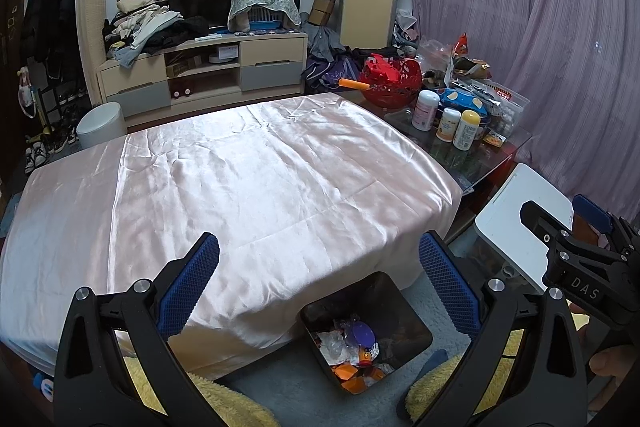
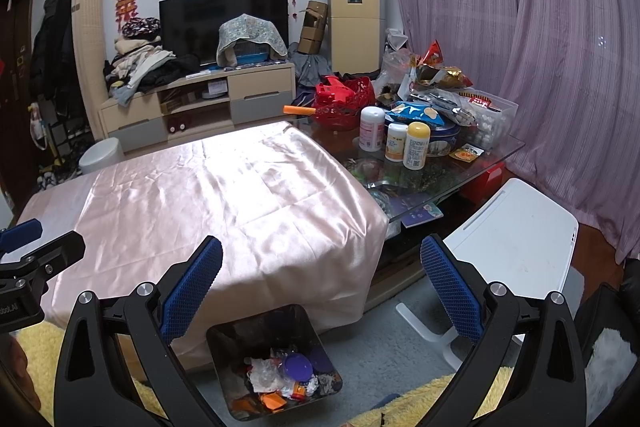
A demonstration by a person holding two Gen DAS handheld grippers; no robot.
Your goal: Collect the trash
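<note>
A dark square trash bin (image 1: pixel 412 323) (image 2: pixel 224 341) stands on the grey carpet by the front edge of the table draped in pink satin cloth (image 1: pixel 240 179) (image 2: pixel 224 195). Inside it lies mixed trash (image 1: pixel 352 351) (image 2: pixel 280 375): crumpled clear plastic, a purple lid, orange scraps. My left gripper (image 1: pixel 320 259) hangs open above the bin and the cloth's front edge, with nothing between its blue pads. My right gripper (image 2: pixel 322 263) is also open and empty, above the table corner and the bin. The right gripper shows at the right edge of the left wrist view (image 1: pixel 560 223). The cloth top is bare.
A glass side table (image 2: pixel 500 147) to the right carries bottles (image 2: pixel 416 145), snack bags (image 2: pixel 416 113) and a red basket (image 2: pixel 344 103). A white stool (image 2: pixel 520 239) stands near it. Yellow fluffy fabric (image 1: pixel 224 403) lies under the grippers. A TV cabinet (image 1: pixel 200 67) and purple curtain (image 1: pixel 540 27) close the room.
</note>
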